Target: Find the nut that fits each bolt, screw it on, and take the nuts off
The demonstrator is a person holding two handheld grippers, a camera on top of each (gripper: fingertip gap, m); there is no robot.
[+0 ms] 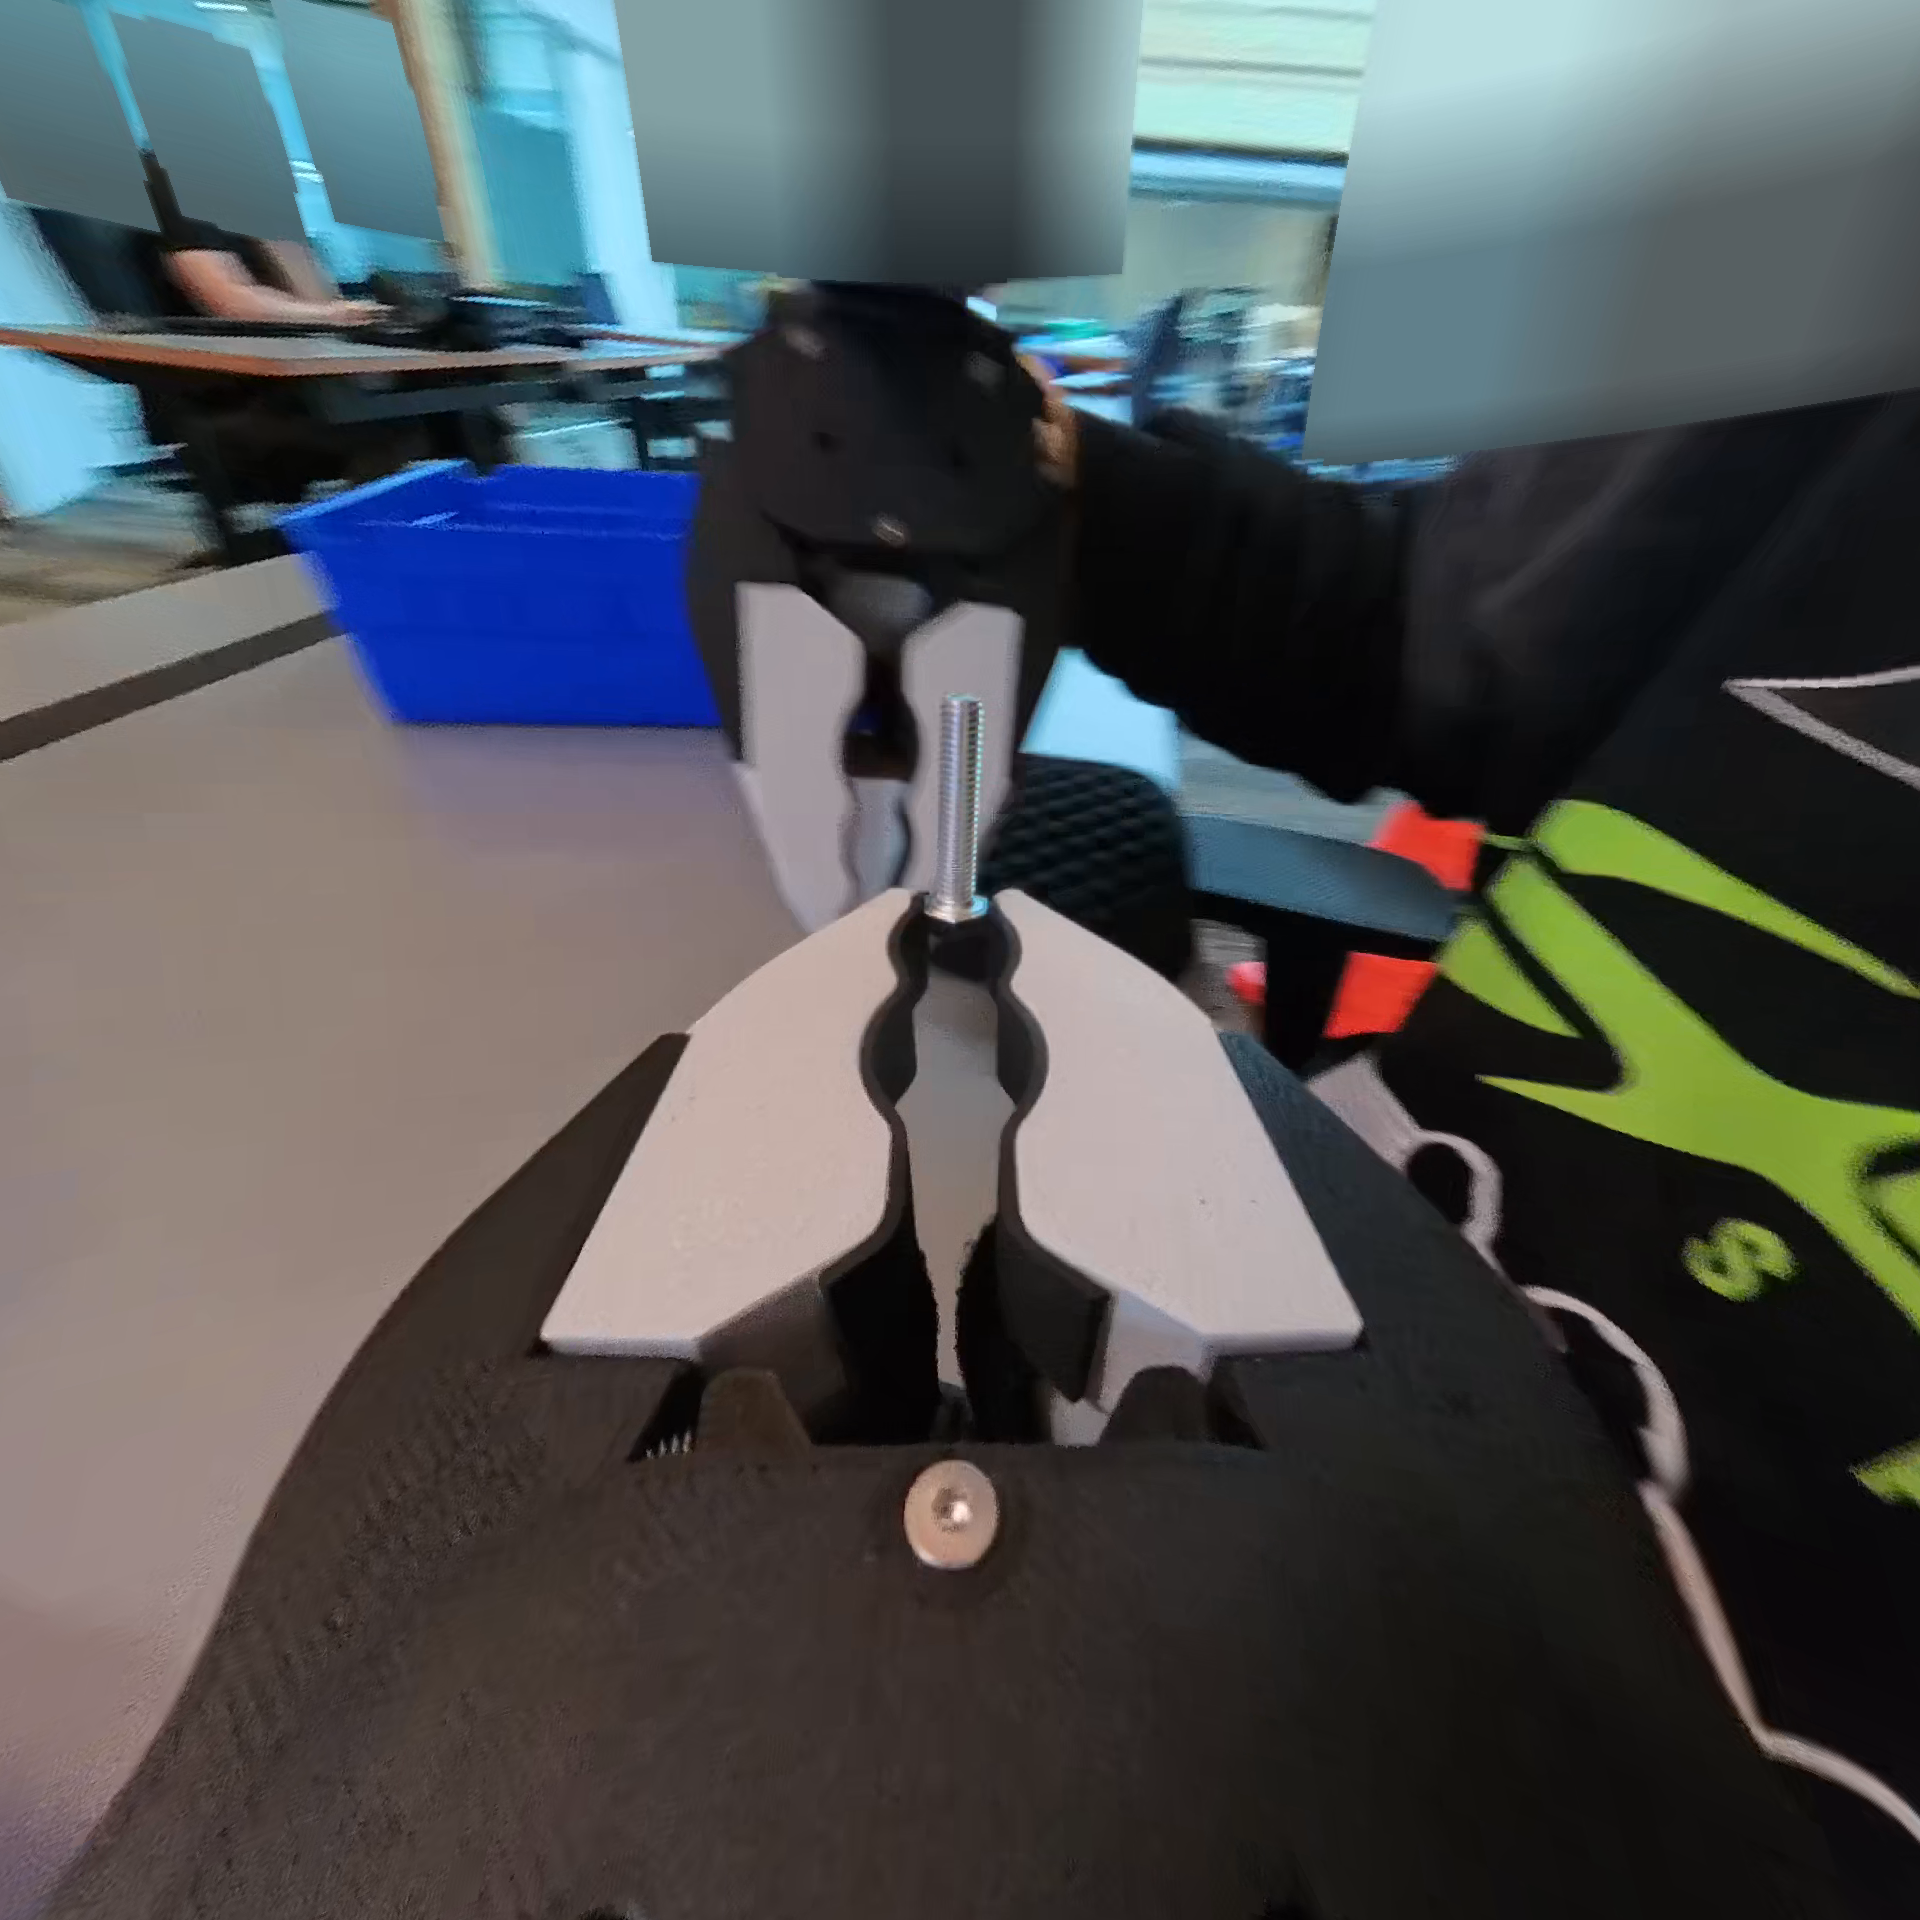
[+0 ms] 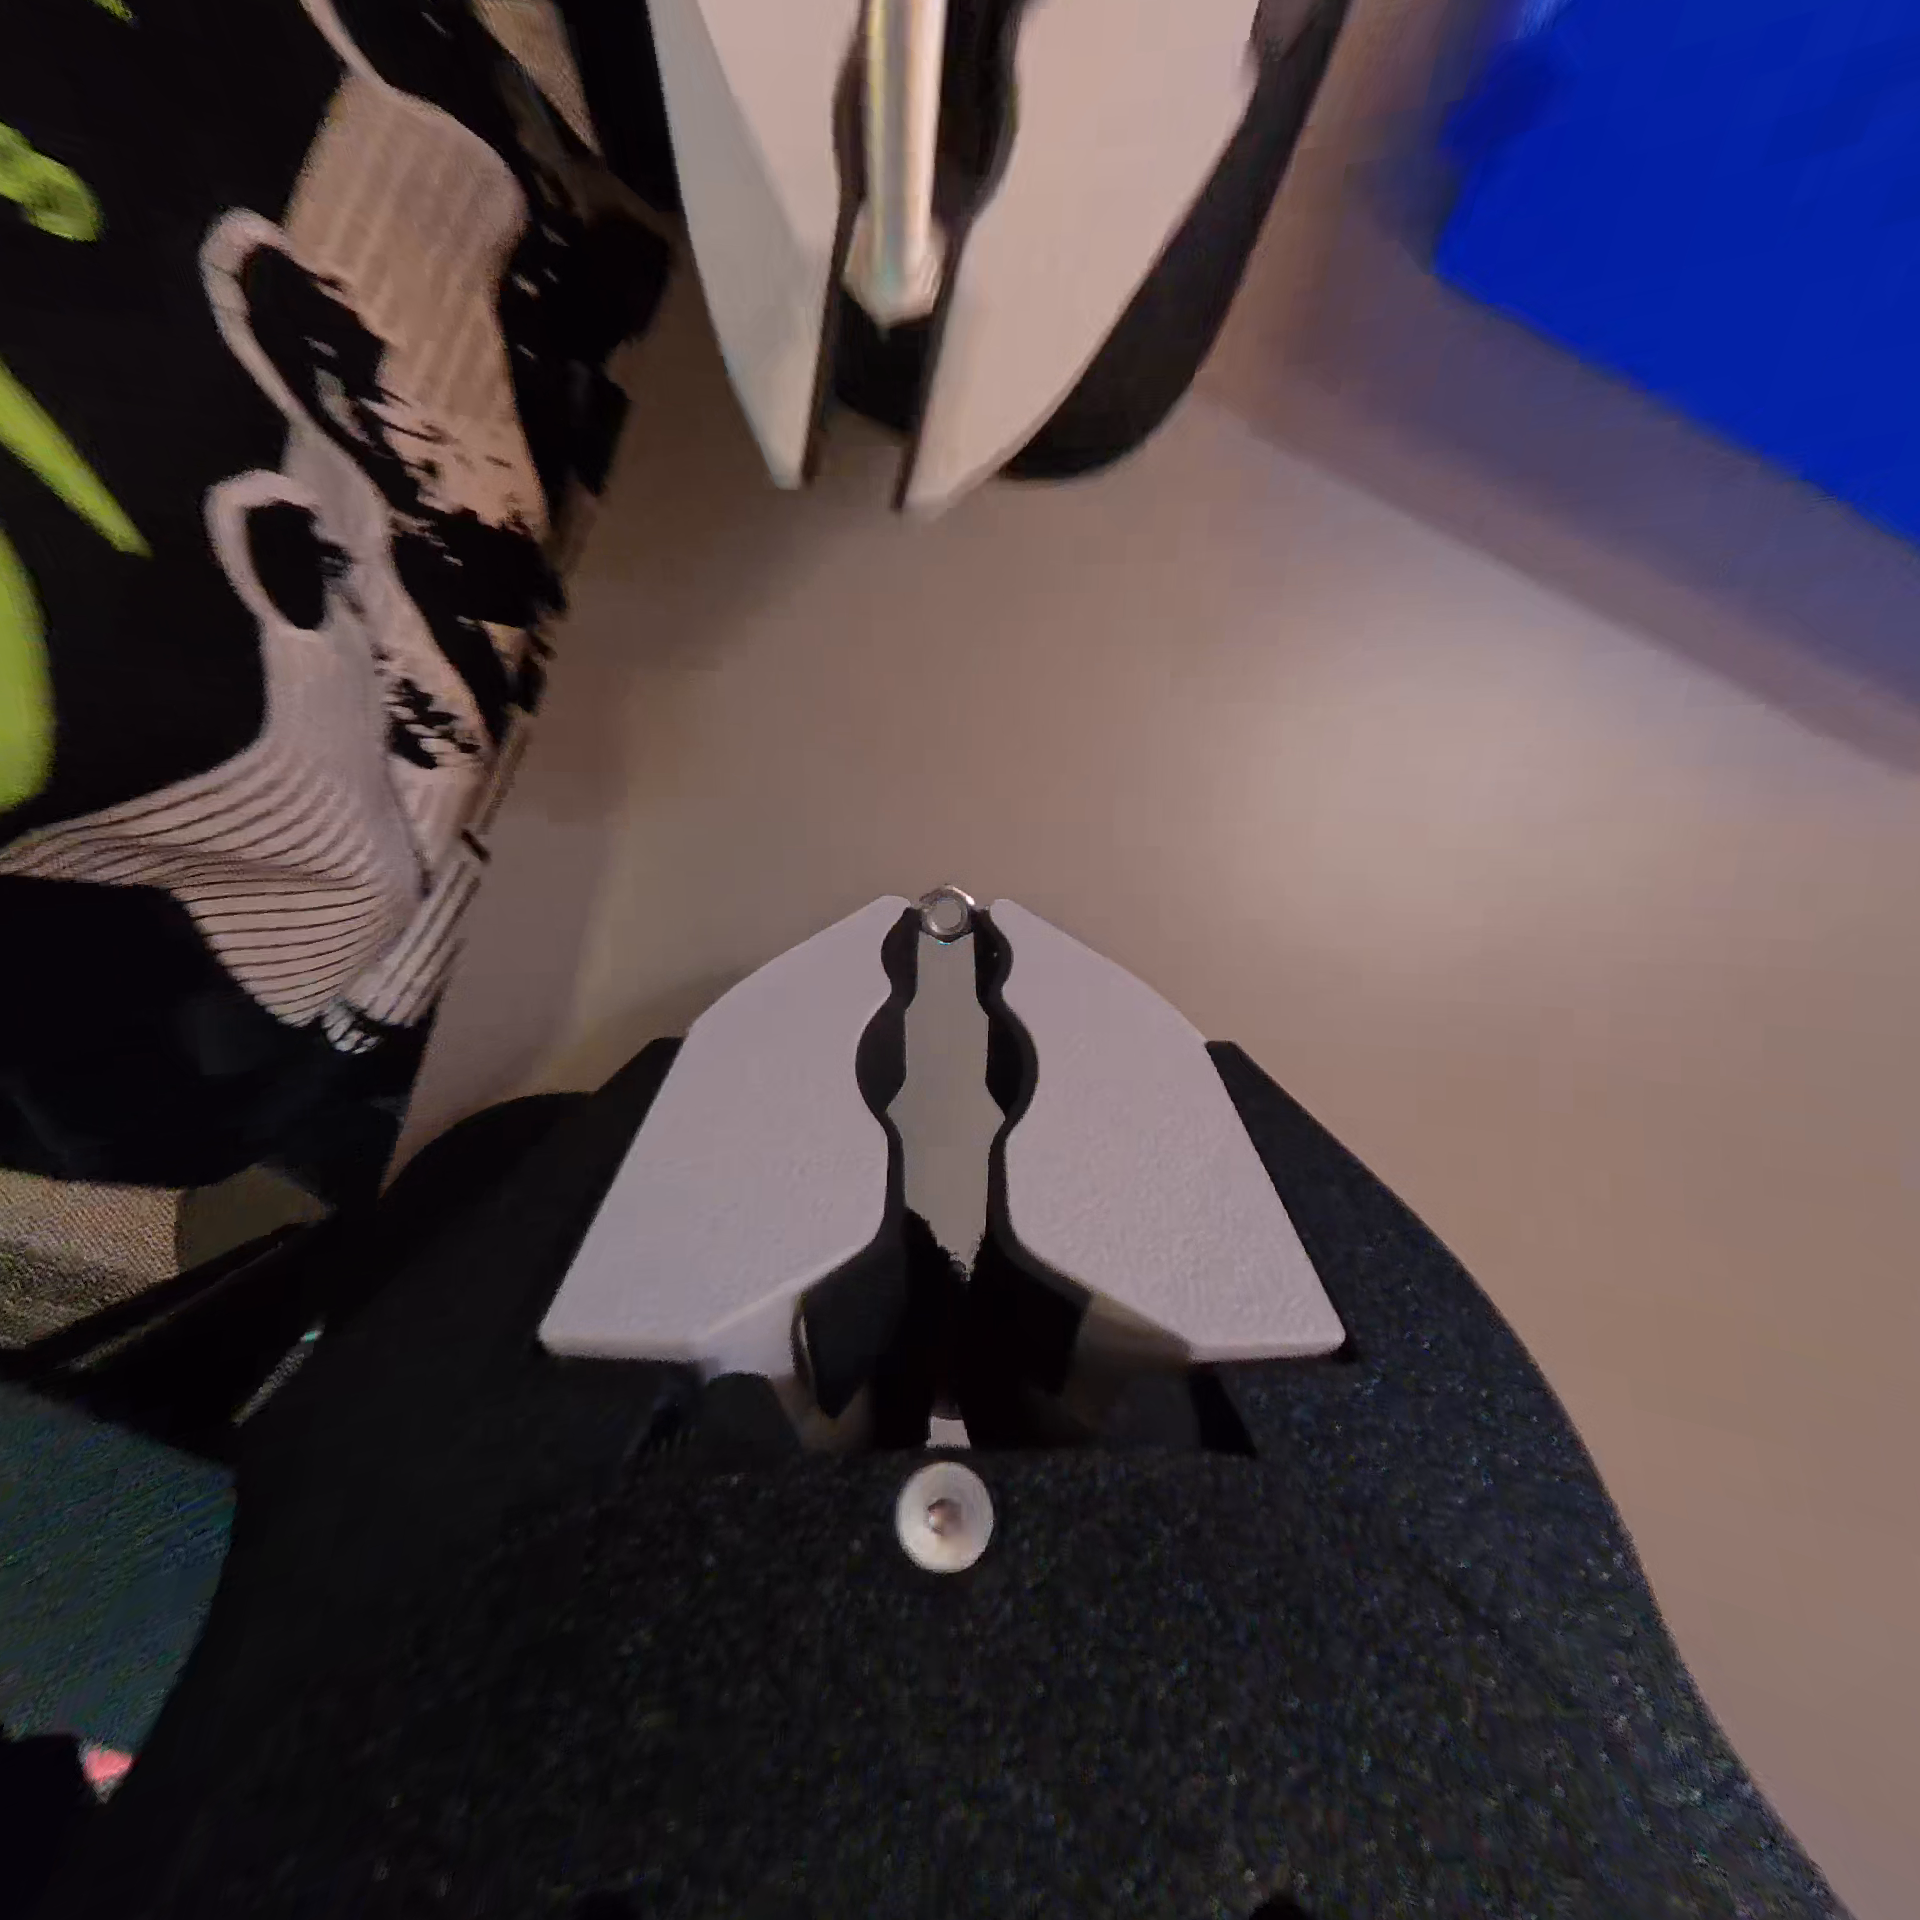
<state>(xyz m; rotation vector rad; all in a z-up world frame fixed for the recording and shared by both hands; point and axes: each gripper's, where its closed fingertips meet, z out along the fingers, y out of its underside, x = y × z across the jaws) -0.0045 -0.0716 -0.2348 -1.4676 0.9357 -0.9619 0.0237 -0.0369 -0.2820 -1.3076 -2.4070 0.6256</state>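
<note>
My left gripper (image 1: 954, 906) is shut on the head of a silver bolt (image 1: 959, 805), whose threaded shank points forward and up. My right gripper (image 2: 943, 906) is shut on a small silver nut (image 2: 943, 914) at its fingertips, the hole facing the camera. In the left wrist view the right gripper (image 1: 875, 831) hangs fingers-down just behind the bolt, apart from it. In the right wrist view the left gripper (image 2: 878, 457) shows at the top with the blurred bolt (image 2: 896, 156) between its fingers. Both are held above the grey table (image 1: 364, 935).
A blue bin (image 1: 520, 603) stands on the table at the back; it also shows in the right wrist view (image 2: 1704, 229). A person's black sleeve (image 1: 1299, 603) and printed black shirt (image 1: 1714, 1143) fill the right side. Desks and a seated person are far behind.
</note>
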